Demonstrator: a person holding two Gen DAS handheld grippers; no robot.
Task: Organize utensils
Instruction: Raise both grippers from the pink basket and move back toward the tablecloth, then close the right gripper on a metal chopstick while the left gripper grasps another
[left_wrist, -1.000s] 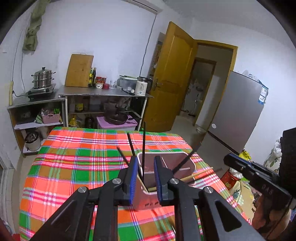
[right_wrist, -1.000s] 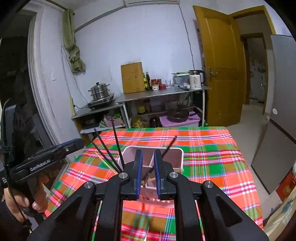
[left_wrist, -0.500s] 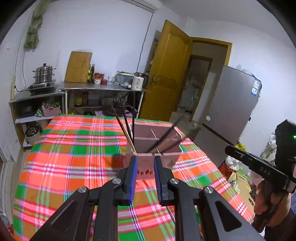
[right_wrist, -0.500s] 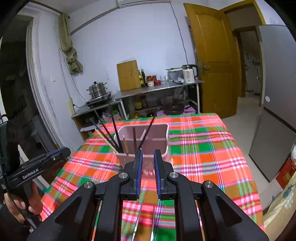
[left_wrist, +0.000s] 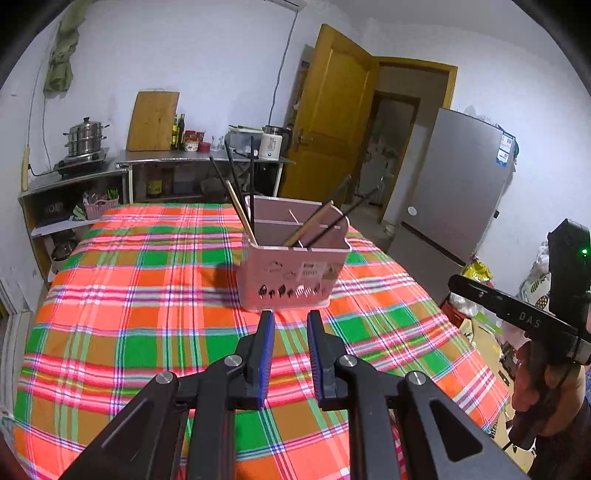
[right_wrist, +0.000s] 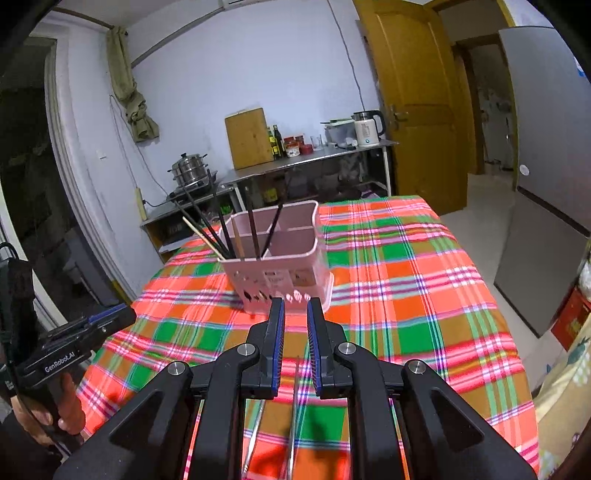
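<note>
Right wrist view: the right gripper (right_wrist: 294, 310) is hovering low over the plaid tablecloth (right_wrist: 406, 280), jaws slightly apart and holding nothing.
Beneath it: two thin metal utensils (right_wrist: 291, 424) are lying on the cloth under the fingers, ends hidden.
Left gripper (left_wrist: 290, 325): jaws are standing apart and empty, just short of the holder.
Pink holder (left_wrist: 291, 273): sitting mid-table, chopsticks (left_wrist: 240, 192) leaning outward in its compartments.
Risk: thin, flat utensils are likely to slip from the pads; reaching in may knock the leaning chopsticks or tip the light holder.
Far: counter (left_wrist: 203, 158) and door (left_wrist: 328, 122) are standing beyond.
</note>
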